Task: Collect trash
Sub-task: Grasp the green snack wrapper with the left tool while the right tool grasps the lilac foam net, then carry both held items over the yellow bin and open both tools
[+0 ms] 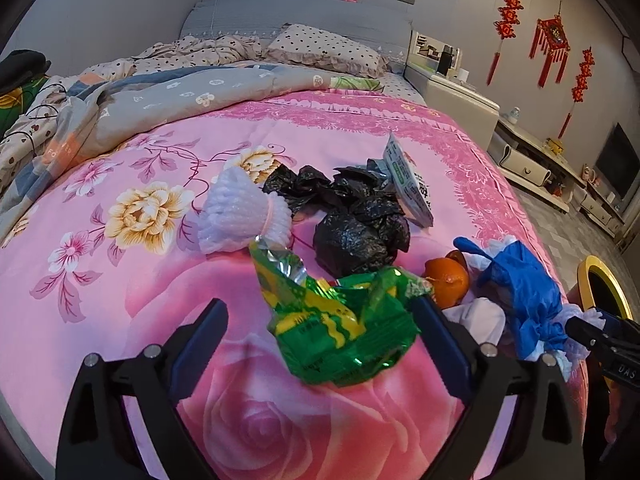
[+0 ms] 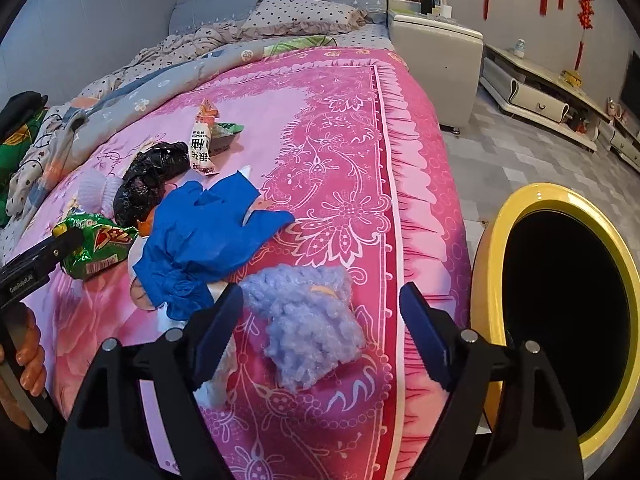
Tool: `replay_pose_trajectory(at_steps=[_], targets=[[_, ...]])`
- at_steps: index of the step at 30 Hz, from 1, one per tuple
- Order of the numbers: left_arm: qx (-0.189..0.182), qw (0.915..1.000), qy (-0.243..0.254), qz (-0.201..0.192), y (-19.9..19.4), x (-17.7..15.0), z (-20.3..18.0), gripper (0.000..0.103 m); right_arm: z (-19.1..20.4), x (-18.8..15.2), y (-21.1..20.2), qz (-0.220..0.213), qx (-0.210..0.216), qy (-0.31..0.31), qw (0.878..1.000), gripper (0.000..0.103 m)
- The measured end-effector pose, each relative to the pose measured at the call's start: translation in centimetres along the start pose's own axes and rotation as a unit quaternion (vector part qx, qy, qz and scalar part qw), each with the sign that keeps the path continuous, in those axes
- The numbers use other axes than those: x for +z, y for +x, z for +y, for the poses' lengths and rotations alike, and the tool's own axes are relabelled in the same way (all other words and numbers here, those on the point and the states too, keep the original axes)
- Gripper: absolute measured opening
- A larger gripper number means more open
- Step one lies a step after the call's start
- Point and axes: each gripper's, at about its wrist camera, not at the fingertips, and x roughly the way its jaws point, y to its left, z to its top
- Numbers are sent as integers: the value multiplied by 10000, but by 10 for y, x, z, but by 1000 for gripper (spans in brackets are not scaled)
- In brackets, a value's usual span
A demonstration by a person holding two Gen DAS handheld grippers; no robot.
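Note:
Trash lies on a pink flowered bedspread [image 1: 100, 340]. My left gripper [image 1: 320, 316] stands open around a crumpled green snack wrapper [image 1: 340, 332]; its right finger touches the wrapper, its left finger is apart. Beyond lie a white foam net [image 1: 244, 212], black plastic bags [image 1: 356, 232], a white packet [image 1: 408, 176], an orange [image 1: 448, 280] and a blue glove [image 1: 524, 280]. My right gripper [image 2: 320, 300] is open over a pale foam net [image 2: 308, 320] near the bed's edge, its pads not pressing it. The blue glove [image 2: 208, 236] lies just to its left.
A yellow-rimmed bin [image 2: 496, 240] with a dark opening stands on the floor right of the bed. A folded grey quilt [image 1: 160, 100] and pillows fill the bed's far end. A white nightstand [image 2: 440, 40] is behind. A hand [image 2: 28, 364] holds the left gripper's handle.

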Motion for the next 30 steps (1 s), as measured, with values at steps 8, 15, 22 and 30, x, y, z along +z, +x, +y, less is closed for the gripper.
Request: replay_pose_trajectory(at_steps=[8,15,22,30], targets=[[-285,9994,193,-79,18,11,-8,64,5,-2,16,65,-40,-170,9998,54],[-386,9991,-100,-139,24,14,0,49,6,0,14,-101,-8,-133,9999,51],[-369,9974,-139,-605,0,14,3,48,-4,5,-13,-757,44,-1,9971,51],[-364,9947,164,-947,-33,1,-11,48,-16,4,-21,-740,200,188,9969,51]])
